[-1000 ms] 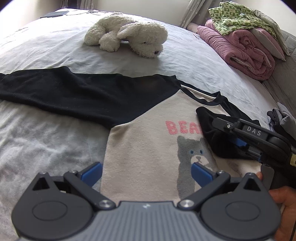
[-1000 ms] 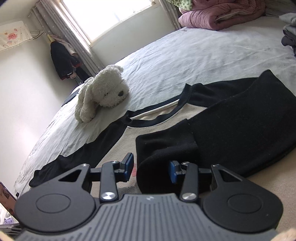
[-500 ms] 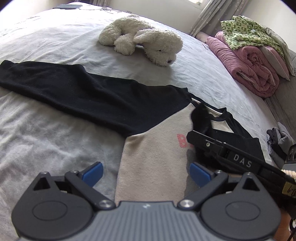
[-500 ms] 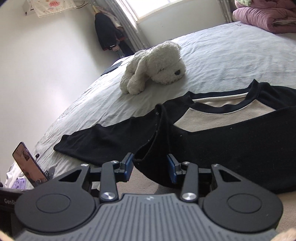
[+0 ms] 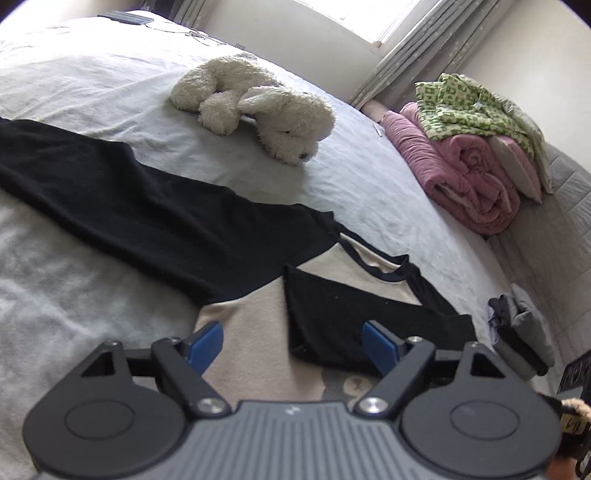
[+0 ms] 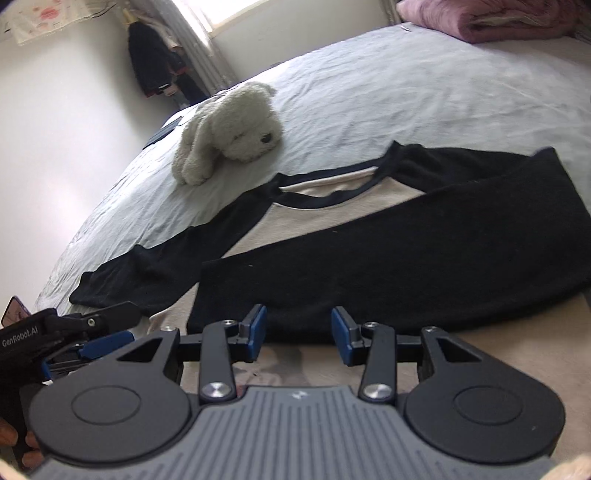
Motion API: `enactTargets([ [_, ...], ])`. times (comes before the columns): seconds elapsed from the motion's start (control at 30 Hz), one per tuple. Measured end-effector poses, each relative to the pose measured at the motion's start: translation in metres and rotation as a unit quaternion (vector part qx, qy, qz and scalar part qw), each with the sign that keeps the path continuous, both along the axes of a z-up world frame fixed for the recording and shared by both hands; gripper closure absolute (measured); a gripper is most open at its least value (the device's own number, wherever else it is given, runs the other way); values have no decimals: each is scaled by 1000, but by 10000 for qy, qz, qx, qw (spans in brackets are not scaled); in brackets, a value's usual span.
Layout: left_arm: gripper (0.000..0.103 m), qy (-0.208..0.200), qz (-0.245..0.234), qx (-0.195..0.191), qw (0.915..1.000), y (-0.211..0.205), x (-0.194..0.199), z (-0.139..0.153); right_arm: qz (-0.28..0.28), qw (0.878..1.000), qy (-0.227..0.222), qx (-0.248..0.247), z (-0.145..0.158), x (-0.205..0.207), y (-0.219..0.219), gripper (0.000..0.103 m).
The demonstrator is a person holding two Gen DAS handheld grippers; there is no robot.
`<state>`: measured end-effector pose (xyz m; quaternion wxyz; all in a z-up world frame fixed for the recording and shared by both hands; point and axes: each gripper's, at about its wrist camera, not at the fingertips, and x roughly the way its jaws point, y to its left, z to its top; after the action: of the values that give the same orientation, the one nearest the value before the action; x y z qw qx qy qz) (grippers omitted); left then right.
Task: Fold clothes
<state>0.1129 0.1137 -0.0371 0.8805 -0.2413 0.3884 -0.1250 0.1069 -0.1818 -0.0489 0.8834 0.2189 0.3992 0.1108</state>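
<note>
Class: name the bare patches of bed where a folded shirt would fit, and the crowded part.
Bare sheet lies below the spread sleeve; more lies between plush dog and pink quilt. Crowded: around the shirt and dark clothes.

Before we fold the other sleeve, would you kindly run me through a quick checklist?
1. Right sleeve laid across the shirt body: ok.
2. Right gripper open, holding nothing: ok.
3. Left gripper open and ready: ok.
4. Left sleeve spread flat on the bed, unfolded: ok.
5. Plush dog apart from the shirt: ok.
6. Shirt hem lying flat: cannot tell.
</note>
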Motion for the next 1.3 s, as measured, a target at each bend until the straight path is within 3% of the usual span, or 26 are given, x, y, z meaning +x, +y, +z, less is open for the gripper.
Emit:
enactTargets([
  [0.2,42,193,36,-198,9996,-7,21,-25,-1018,9891,444,962,-17,-17,-64,59],
  [0.33,51,110,-25,-178,9998,-13,22,-27,-1238,9773,625,1598,-23,-14,-79,59],
  [0.43,60,89,-144,-92,9998,-18,24,-27,-1253,9778,588,1571,-21,-14,-79,59],
  [0.73,72,62,-339,10,9994,-24,33,-31,-1107,9858,477,1169,-19,-12,-71,59],
  [0.8,78,80,-357,1,9993,-24,35,-32,-1064,9872,439,1100,-20,-10,-69,59],
  [0.87,94,115,-376,5,9992,-24,37,-33,-1063,9877,400,1074,-21,-10,-70,59],
  [1.03,97,-30,-399,166,9991,-27,36,-24,-1186,9848,299,1236,-23,-11,-78,59],
  [1.3,97,-748,-348,580,9949,-39,32,17,-1369,9777,109,1590,-25,-13,-94,56],
])
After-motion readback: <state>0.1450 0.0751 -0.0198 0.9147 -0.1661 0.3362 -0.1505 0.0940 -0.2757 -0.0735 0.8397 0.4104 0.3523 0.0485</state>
